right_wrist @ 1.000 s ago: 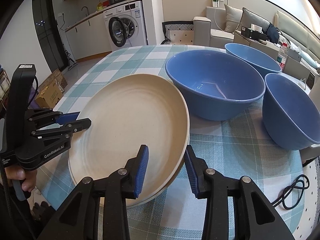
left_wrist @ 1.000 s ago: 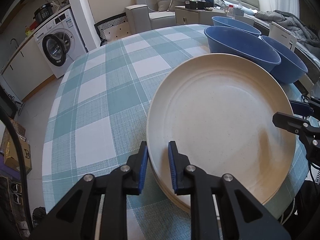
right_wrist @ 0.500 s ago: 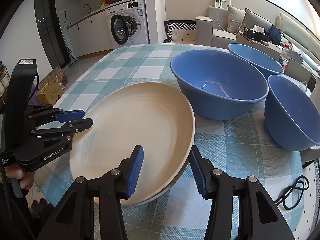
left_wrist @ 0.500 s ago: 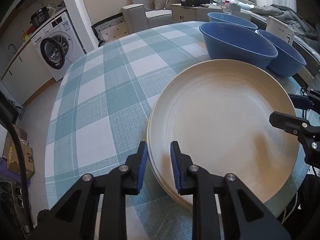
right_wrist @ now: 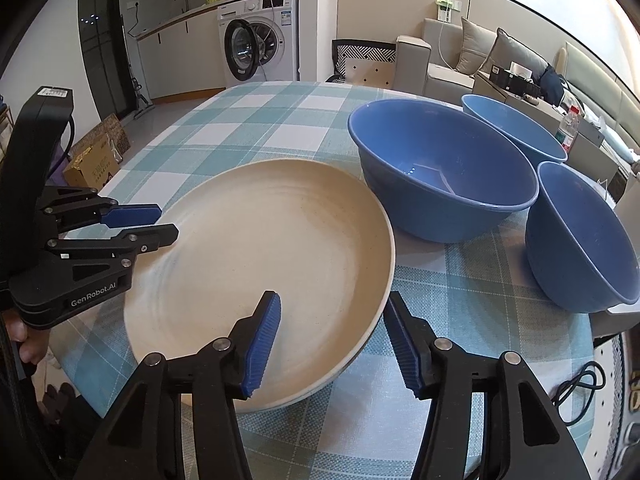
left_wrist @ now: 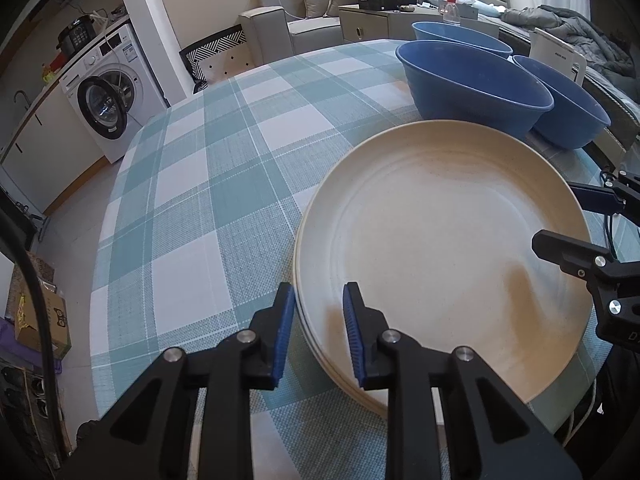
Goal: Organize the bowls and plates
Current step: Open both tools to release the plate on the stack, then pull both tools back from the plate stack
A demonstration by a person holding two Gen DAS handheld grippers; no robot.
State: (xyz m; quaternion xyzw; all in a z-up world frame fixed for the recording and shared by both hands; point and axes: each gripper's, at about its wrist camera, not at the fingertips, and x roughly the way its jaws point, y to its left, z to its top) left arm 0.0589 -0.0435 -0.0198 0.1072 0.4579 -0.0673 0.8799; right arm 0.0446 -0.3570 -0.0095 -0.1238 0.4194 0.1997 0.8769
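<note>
Plates (left_wrist: 440,248) sit stacked between both grippers' parted, opening jaws; only the right view shows a hand (right_wrist: 24,340).

"GenRobot.AI" stands in pale letters on the black body of the left gripper (right_wrist: 150,228), seen in the right wrist view at the left edge. The white label on top of that gripper, the washing machine's (right_wrist: 260,36) stickers and the cardboard box's (right_wrist: 94,164) print are too small to read.
</note>
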